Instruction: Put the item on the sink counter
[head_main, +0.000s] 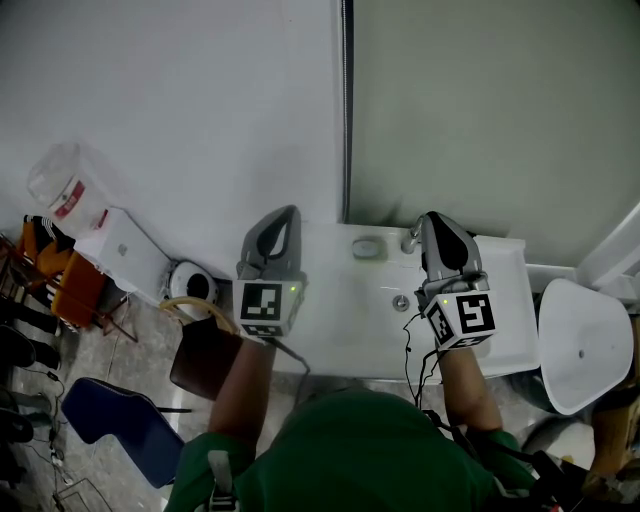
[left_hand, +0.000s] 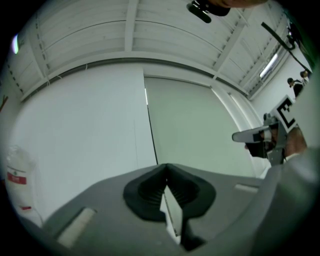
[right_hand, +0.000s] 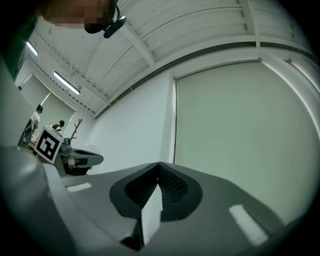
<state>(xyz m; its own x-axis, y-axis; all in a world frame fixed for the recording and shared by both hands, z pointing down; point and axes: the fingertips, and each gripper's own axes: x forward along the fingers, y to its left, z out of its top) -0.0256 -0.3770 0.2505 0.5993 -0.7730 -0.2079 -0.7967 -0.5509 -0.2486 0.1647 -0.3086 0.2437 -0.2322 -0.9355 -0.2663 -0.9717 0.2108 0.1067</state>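
In the head view both grippers are held up over a white sink counter. My left gripper is over the counter's left end, and its jaws meet at the tips with nothing between them. My right gripper is over the basin near the faucet, also shut and empty. Both gripper views point at the bare wall. A small pale oval item lies on the counter's back ledge between the two grippers. The drain shows in the basin.
A white curved fixture stands right of the counter. Left of it are a brown seat, a blue chair, a white box and a clear plastic container with a red label. Cables hang by my right arm.
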